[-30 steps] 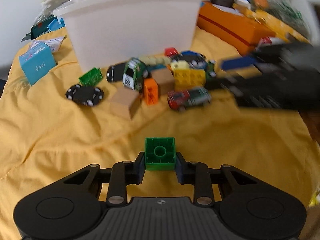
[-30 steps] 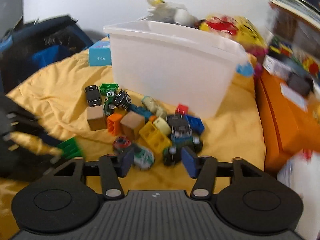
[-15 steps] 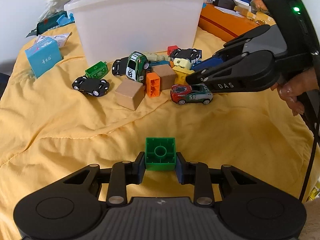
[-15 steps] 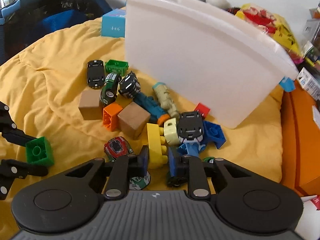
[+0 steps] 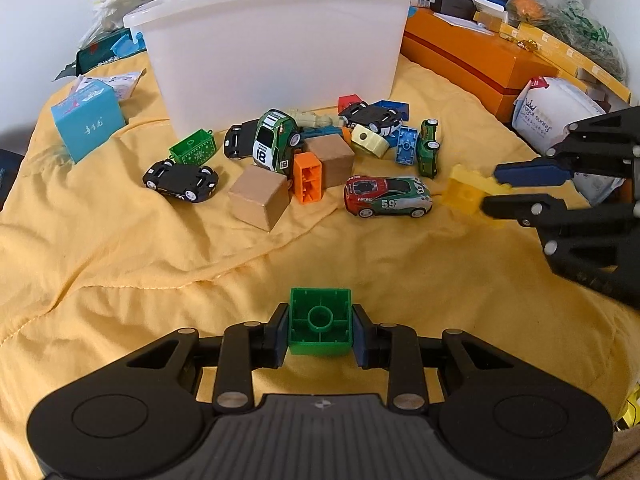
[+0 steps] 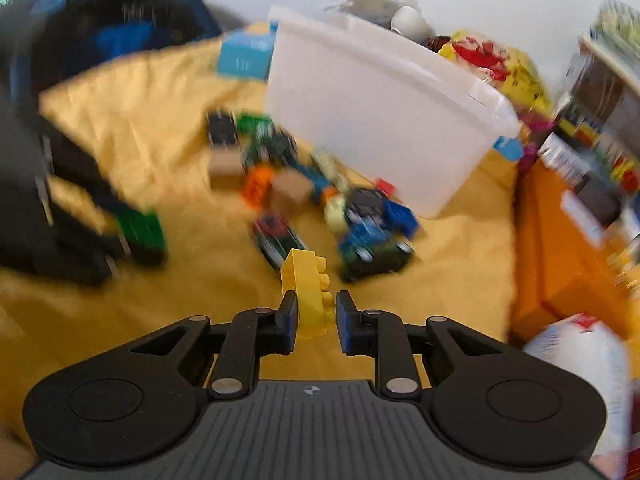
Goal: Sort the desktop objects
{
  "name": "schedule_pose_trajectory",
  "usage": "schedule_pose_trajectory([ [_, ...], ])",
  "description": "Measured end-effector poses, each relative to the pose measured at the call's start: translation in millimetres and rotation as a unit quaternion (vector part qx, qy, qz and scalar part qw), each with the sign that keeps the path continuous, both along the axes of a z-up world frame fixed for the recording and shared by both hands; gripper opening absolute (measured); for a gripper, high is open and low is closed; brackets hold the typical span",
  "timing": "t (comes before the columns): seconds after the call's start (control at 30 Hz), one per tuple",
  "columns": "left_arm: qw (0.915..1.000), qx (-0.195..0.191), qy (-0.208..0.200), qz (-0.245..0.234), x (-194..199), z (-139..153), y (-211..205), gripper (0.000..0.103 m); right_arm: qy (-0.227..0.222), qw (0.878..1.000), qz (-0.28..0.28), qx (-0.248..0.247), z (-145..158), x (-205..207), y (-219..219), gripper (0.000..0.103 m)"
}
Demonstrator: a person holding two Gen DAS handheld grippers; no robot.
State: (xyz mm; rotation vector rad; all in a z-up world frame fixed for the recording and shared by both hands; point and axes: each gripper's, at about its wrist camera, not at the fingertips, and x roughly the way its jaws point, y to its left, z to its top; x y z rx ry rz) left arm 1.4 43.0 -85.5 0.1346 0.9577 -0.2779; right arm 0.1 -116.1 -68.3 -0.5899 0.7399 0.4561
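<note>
My left gripper (image 5: pixel 320 330) is shut on a green brick (image 5: pixel 320 314), holding it just above the yellow cloth (image 5: pixel 120 280). At the right of the left wrist view, my right gripper (image 5: pixel 490 187) is shut on a yellow brick (image 5: pixel 460 192) and has it lifted beside the red-and-white toy car (image 5: pixel 387 196). The right wrist view is blurred by motion. There the yellow brick (image 6: pixel 304 280) stands on end between the pads of the right gripper (image 6: pixel 316 314). The left gripper with its green brick (image 6: pixel 142 228) shows at the left.
A pile of toy cars, two wooden cubes (image 5: pixel 260 198), an orange brick (image 5: pixel 308 176) and blue bricks lies before a tall white bin (image 5: pixel 280 60). A light-blue box (image 5: pixel 88 124) stands at the left. Orange boxes (image 5: pixel 472 60) and clutter line the right.
The right gripper closed on the yellow brick in the pile, then pulled it out and away to the right. The left gripper kept still with the green brick.
</note>
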Motion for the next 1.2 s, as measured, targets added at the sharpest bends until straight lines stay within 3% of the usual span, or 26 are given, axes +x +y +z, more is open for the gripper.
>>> schedule_pose_trajectory([
  [0.13,1.0,0.0,-0.001,0.002,-0.7,-0.2,-0.4,0.034,-0.076,0.986,0.037,-0.147,-27.8,-14.9,17.6,0.023],
  [0.2,1.0,0.001,-0.001,0.003,-1.3,0.3,-0.3,0.034,-0.083,0.978,0.059,-0.181,-41.2,-20.5,23.4,0.023],
  [0.3,1.0,0.002,-0.002,0.004,-2.3,0.4,-0.5,0.034,-0.086,0.974,0.081,-0.192,-45.0,-29.3,27.8,0.025],
  [0.37,1.0,0.003,-0.003,0.004,-2.5,0.0,-0.6,0.035,-0.073,0.978,0.086,-0.173,-39.4,-32.9,25.7,0.034],
  [0.57,1.0,0.004,-0.004,0.003,-3.1,-0.4,-0.5,0.035,-0.005,0.995,0.068,-0.07,-22.2,-31.1,18.0,0.041],
  [0.83,1.0,0.005,-0.005,0.003,-3.4,-0.5,-1.4,0.035,0.012,0.999,0.006,0.032,0.0,-20.0,0.3,0.046],
  [1.0,1.0,0.001,-0.003,0.004,-2.7,0.2,-0.2,0.035,0.068,0.993,-0.044,0.087,-14.3,5.1,-13.2,0.046],
  [1.1,1.0,-0.005,-0.001,0.006,-2.9,0.9,2.2,0.034,0.103,0.986,-0.066,0.114,-25.0,9.6,-22.0,0.033],
  [1.2,0.9998,-0.019,-0.002,0.004,-2.9,9.5,4.4,0.034,0.116,0.983,-0.064,0.127,-21.4,8.5,-24.8,0.029],
])
